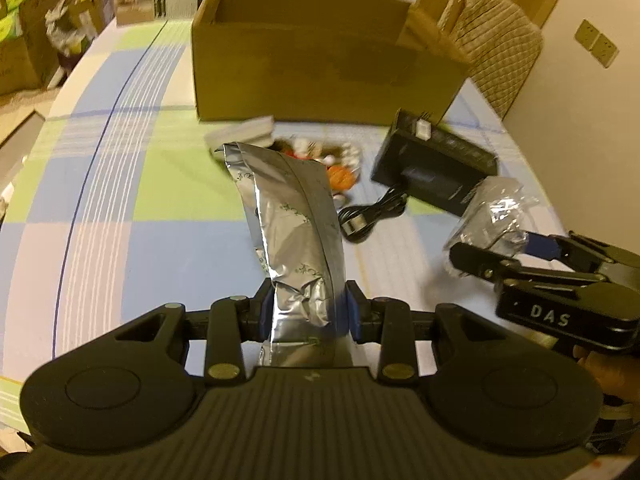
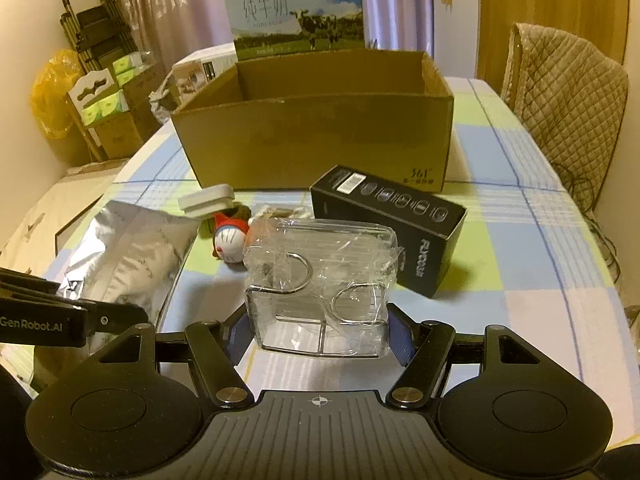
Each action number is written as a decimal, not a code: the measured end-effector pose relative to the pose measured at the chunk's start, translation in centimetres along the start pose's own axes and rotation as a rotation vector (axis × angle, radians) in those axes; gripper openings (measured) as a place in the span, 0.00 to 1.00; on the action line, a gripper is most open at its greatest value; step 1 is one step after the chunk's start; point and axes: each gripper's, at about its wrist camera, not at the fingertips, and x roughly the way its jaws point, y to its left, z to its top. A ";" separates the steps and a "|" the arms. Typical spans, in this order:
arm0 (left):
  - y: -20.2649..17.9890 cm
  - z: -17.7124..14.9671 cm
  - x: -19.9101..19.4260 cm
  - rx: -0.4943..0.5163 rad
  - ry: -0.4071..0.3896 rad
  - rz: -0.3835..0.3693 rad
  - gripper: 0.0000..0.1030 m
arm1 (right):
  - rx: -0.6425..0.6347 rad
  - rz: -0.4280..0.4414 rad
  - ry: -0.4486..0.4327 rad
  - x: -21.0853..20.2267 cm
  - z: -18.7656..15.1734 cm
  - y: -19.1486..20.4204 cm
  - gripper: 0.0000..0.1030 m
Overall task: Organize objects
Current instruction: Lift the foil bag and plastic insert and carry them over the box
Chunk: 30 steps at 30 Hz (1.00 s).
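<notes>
Cardboard box (image 2: 316, 136) open on checked tablecloth (image 1: 120, 184), left hand-held gripper (image 1: 308, 312) clamping foil pouch (image 1: 296, 216), right hand-held gripper (image 2: 316, 332) clamping wrapped wire rack (image 2: 320, 280).

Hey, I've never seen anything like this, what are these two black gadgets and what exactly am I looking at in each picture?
These are two hand-held grippers; a person carries one in each hand, and each has a camera looking forward along its jaws. One picture is the left gripper's view, the other the right gripper's view.

The left gripper has its jaws shut on a silver foil pouch. The right gripper has its jaws closed around a wire rack wrapped in clear plastic.

On the checked tablecloth stand an open cardboard box, a black product box, a coiled black cable, a small white block and a little toy figure. Behind the cardboard box is a milk carton.
</notes>
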 end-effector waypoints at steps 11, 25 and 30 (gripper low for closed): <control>-2.1 0.5 -2.8 0.033 -0.072 -0.022 0.29 | -0.001 -0.013 -0.024 -2.5 0.5 0.1 0.63; -2.3 1.0 -3.3 0.035 -0.093 -0.033 0.29 | -0.010 -0.010 -0.023 -2.7 0.9 0.2 0.63; -2.0 2.3 -3.2 0.030 -0.101 -0.044 0.29 | -0.022 -0.002 -0.031 -2.4 2.3 -0.1 0.63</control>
